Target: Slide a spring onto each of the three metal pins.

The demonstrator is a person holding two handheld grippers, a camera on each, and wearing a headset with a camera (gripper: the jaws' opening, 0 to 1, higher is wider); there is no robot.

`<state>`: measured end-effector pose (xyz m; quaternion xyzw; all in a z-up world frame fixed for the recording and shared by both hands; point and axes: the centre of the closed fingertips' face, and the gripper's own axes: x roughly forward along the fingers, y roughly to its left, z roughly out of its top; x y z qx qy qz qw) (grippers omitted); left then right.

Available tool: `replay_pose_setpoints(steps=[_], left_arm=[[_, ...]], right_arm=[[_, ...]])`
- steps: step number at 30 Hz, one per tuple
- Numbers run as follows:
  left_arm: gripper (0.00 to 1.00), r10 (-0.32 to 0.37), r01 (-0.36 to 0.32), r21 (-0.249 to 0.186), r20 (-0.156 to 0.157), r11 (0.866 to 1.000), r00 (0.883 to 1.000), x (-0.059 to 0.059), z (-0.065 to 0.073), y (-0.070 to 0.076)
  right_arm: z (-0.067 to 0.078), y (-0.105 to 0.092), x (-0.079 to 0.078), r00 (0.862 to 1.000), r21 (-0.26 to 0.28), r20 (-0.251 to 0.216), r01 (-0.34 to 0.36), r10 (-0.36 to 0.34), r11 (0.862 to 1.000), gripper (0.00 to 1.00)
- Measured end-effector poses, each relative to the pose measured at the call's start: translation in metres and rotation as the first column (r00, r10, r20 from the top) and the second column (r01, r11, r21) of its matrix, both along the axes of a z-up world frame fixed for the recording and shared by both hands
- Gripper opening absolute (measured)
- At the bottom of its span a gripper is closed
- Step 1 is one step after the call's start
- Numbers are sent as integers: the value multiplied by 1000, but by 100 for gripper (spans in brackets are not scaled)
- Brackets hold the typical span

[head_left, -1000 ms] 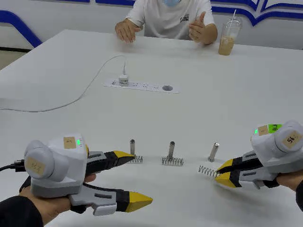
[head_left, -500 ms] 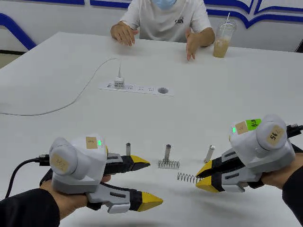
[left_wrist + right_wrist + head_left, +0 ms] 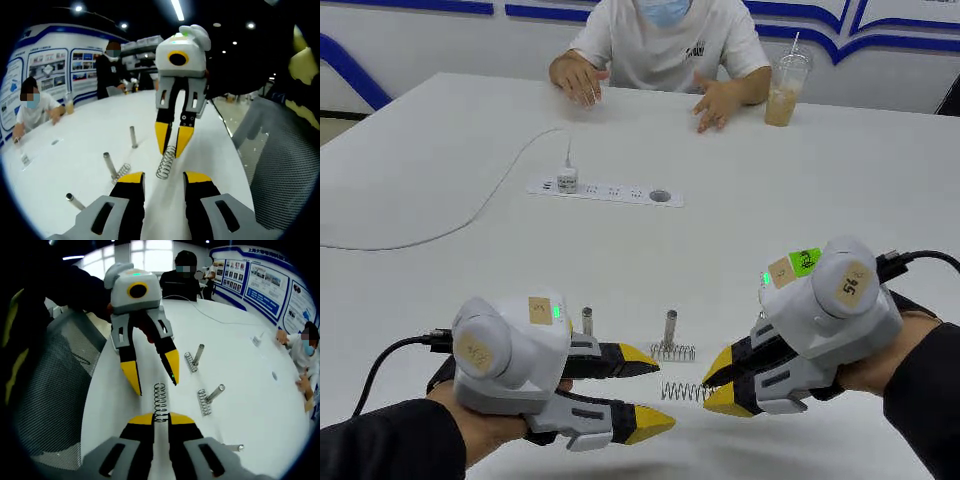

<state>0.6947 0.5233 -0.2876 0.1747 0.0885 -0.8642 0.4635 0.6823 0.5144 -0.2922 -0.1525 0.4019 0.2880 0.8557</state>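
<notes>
In the head view my right gripper [image 3: 716, 390] is shut on one end of a spring [image 3: 684, 391] that sticks out level to the left. My left gripper [image 3: 654, 392] stands open facing it, its tips just either side of the spring's free end. Two upright metal pins [image 3: 587, 320] [image 3: 669, 327] stand just behind, and a second spring [image 3: 672, 352] lies at the middle pin's foot. In the right gripper view the held spring [image 3: 160, 401] runs from my right gripper [image 3: 161, 419] toward the left gripper [image 3: 155, 382]. Three pins show in the left gripper view, the nearest [image 3: 74, 201] bare.
A white power strip [image 3: 605, 190] with a plugged cable lies mid-table. A person sits at the far side with hands on the table [image 3: 440, 150], beside an iced drink cup [image 3: 782, 90]. A mesh chair [image 3: 280, 170] stands off the table's near edge.
My right gripper has carried the spring leftward, away from the right pin, to meet the left gripper. My left gripper has moved right toward it, jaws still open.
</notes>
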Motion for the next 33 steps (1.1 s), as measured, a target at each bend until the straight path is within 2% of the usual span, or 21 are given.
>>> replay_pose_setpoints(steps=[8,11,14,20,27,33], left_arm=[[19,-46,46,3,59,999,997,-9,-7,2],[17,-52,52,4,73,999,996,-10,-9,2],[13,-53,53,3,100,999,994,-10,-11,2],[12,-58,58,5,116,998,992,-10,-13,2],[11,-62,61,15,121,998,991,-11,-16,2],[11,-62,60,16,118,998,991,-11,-16,1]], right_arm=[[-3,6,-1,999,-17,-26,-27,26,999,11],[-2,7,-2,999,-22,-31,-32,31,999,11],[-2,8,-4,998,-32,-42,-39,37,999,11],[4,10,-4,998,-37,-56,-37,35,999,11],[19,19,2,999,-28,-26,-48,47,998,11],[26,25,8,998,-33,-9,-61,60,998,11]])
